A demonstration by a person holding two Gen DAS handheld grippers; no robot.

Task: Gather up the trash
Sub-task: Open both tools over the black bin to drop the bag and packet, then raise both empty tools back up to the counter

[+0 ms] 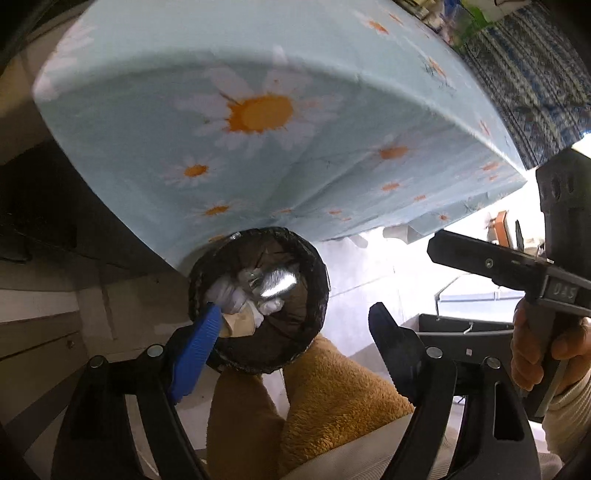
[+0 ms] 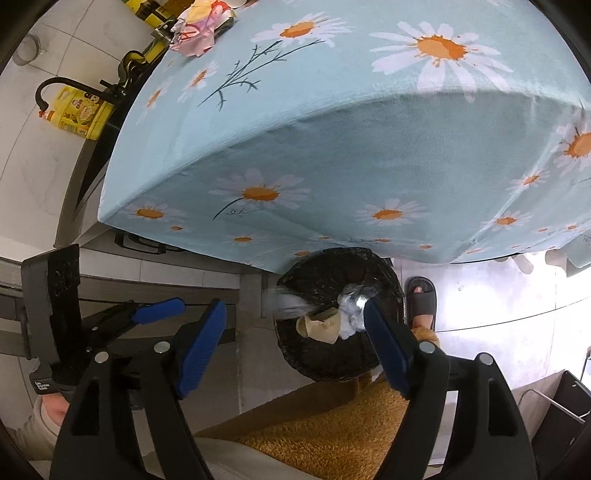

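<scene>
Both your grippers hang over the bin [image 1: 258,302], pointing steeply down, w/ jaws spread & nothing between the pads. The left gripper [image 1: 291,332] is released: its blue finger [image 1: 195,354] overlaps the bin's near rim in the left wrist view, the other finger stands well to the right over floor. The right gripper [image 2: 295,350] is also released; in its own view the right-hand finger crosses the bin mouth, the left-hand one sits off to the side. No trash in either.

The trash is in the bin: a tan paper cup [image 2: 319,325] on its side, white crumpled tissue [image 1: 225,293], & a shiny clear wrapper or foil [image 1: 277,282], all piled on the black liner [image 2: 321,273]. The bin stands on the floor, tucked right at the hanging edge of the daisy tablecloth [image 2: 332,122], so stuff swept off the table has a short drop. That's prob why you hold both tools above the opening rather than beside it: let go there & things fall inside, not on the tiles.

Judging by the open jaws & the full bin, this looks like the drop-off step, done or nearly so. More remains: a crumpled pink-and-yellow wrapper [image 2: 195,33] lies at the far corner of the table. Next move likely calls for lifting clear of the cloth edge first, since the bin sits partly under it. Your slippered foot [image 2: 421,299] stands just beside the bin, so mind not to knock it.
</scene>
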